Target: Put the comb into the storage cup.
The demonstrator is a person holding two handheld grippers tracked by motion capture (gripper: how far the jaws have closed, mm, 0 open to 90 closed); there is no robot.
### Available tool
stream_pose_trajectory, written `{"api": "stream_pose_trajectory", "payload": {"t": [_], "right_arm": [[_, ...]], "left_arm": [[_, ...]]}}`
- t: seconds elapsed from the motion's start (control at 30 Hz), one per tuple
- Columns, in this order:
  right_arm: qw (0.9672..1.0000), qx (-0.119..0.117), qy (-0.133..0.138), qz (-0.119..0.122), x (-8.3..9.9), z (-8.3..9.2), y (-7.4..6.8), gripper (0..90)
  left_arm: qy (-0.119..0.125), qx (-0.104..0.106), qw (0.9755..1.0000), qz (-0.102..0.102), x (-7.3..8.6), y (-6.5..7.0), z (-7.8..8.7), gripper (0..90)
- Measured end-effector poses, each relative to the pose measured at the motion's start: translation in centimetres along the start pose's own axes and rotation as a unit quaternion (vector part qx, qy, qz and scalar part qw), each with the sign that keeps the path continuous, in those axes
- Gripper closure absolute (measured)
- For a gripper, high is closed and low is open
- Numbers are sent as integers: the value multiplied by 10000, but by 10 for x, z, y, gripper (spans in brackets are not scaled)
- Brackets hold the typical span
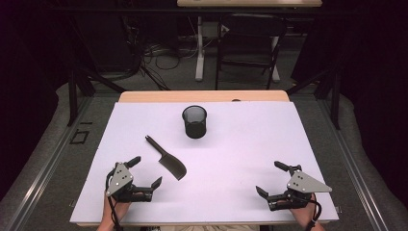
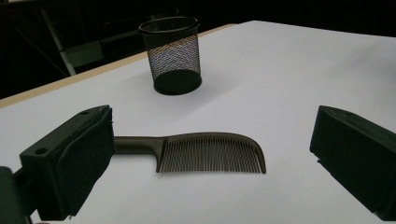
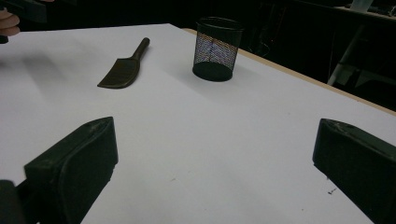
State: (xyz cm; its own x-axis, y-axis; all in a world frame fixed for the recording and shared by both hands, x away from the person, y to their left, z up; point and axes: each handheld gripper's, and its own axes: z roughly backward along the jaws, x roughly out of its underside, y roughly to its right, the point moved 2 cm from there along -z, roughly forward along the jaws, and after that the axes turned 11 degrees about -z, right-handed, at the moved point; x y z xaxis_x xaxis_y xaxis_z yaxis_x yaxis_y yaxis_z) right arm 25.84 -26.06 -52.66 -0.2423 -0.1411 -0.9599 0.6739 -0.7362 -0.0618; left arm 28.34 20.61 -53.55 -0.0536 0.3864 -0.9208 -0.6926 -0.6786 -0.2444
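A dark comb (image 1: 167, 158) with a long handle lies flat on the white table top (image 1: 240, 144), left of the middle. Behind it stands a black mesh cup (image 1: 195, 121), upright. My left gripper (image 1: 145, 172) rests near the front left edge, open, with the comb (image 2: 210, 151) just ahead of its jaws and nothing between them. The mesh cup (image 2: 173, 56) stands farther off in the left gripper view. At the front right my right gripper (image 1: 274, 178) is open too, over bare table. Its own view has the comb (image 3: 123, 67) and cup (image 3: 215, 49) well ahead.
The white sheet covers a wooden table (image 1: 202, 96) whose far edge is bare. Beyond it stand a chair (image 1: 248, 48) and a table leg (image 1: 199, 48) with cables on the floor. A hand (image 3: 9, 23) with the other gripper is at the right gripper view's top left.
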Motion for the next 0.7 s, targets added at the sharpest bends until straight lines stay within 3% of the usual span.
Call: {"api": "stream_pose_trajectory", "payload": {"t": [0.33, 0.5, 0.7], "right_arm": [[10000, 4, -22, 9, 0, -1, -1, 0], [10000, -10, -66, -11, 0, -3, 0, 0], [10000, -15, -86, -5, 1, -4, -1, 0]], "left_arm": [[-160, -34, 9999, 44, -7, -9, -8, 3], [-405, -163, 9990, 109, -8, -17, -19, 2], [-441, -102, 9989, 115, -10, -20, -28, 1]]}}
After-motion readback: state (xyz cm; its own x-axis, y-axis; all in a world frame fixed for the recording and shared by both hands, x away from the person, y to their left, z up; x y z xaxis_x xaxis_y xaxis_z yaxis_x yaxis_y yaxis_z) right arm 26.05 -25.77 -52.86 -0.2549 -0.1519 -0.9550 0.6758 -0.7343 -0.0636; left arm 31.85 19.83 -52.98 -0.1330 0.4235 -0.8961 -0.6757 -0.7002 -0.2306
